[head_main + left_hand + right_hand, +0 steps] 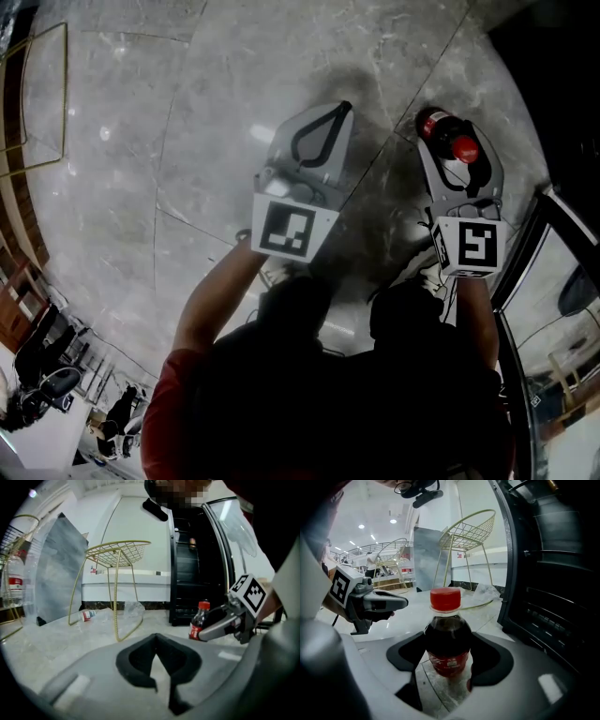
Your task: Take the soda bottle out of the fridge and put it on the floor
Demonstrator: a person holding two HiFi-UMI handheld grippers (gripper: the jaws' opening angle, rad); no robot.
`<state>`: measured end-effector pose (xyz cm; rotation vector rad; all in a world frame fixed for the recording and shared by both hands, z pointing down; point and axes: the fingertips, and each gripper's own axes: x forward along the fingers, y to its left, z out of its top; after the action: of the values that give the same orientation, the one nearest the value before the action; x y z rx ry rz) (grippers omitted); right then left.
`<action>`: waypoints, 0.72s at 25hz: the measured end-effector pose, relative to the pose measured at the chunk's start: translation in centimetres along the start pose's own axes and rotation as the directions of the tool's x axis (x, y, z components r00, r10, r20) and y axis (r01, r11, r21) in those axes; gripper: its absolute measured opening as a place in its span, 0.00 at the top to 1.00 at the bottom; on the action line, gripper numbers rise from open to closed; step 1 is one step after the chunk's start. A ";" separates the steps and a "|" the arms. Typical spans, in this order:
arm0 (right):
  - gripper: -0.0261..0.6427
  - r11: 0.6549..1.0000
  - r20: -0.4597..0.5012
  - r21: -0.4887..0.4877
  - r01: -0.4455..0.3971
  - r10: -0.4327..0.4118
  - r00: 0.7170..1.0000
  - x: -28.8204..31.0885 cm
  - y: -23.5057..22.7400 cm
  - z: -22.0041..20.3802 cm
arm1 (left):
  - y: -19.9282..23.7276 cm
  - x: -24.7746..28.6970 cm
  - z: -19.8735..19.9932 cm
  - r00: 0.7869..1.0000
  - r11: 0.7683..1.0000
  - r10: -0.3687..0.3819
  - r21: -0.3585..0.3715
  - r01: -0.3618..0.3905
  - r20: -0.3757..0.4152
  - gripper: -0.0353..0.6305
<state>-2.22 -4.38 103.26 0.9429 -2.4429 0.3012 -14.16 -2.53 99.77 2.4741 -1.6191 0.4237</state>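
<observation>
A soda bottle [447, 641] with dark drink, a red cap and a red label stands upright between the jaws of my right gripper [448, 639], which is shut on it, its base just above or on the marble floor [187, 141]. From the head view the bottle [457, 141] shows cap-up in the right gripper [452, 136], close to the open black fridge [553, 597]. My left gripper [343, 107] hovers to its left, shut on nothing, jaws [156, 639] meeting at the tips. In the left gripper view the bottle [199, 620] is at the right, in front of the fridge [187, 573].
The glass fridge door [548, 244] stands open at the right. A gold wire chair [119, 555] stands on the floor ahead-left, with a clear plastic bag [131, 609] and a small lying bottle [86, 615] under it. A grey panel [58, 569] leans at the left.
</observation>
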 end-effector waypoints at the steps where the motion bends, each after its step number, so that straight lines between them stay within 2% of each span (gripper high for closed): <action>1: 0.51 1.000 0.001 -0.002 0.000 0.000 1.000 0.2 -0.1 0.0 | 0.0 0.0 0.0 1.000 1.000 0.000 0.000 0.000 -0.002 0.95; 12: 0.51 0.999 0.018 -0.036 -0.014 0.015 1.000 3.9 -1.6 1.8 | -0.6 0.2 0.0 1.000 1.000 0.000 0.000 0.000 -0.001 0.95; 18: 0.51 0.999 0.037 -0.019 -0.028 0.029 0.999 5.6 -1.7 2.4 | -0.9 0.4 -0.2 1.000 1.000 -0.001 0.001 0.001 -0.014 0.95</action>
<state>-5.47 -9.69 104.20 0.9140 -2.4907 0.2723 -13.28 -2.44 100.14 2.4666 -1.6127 0.4405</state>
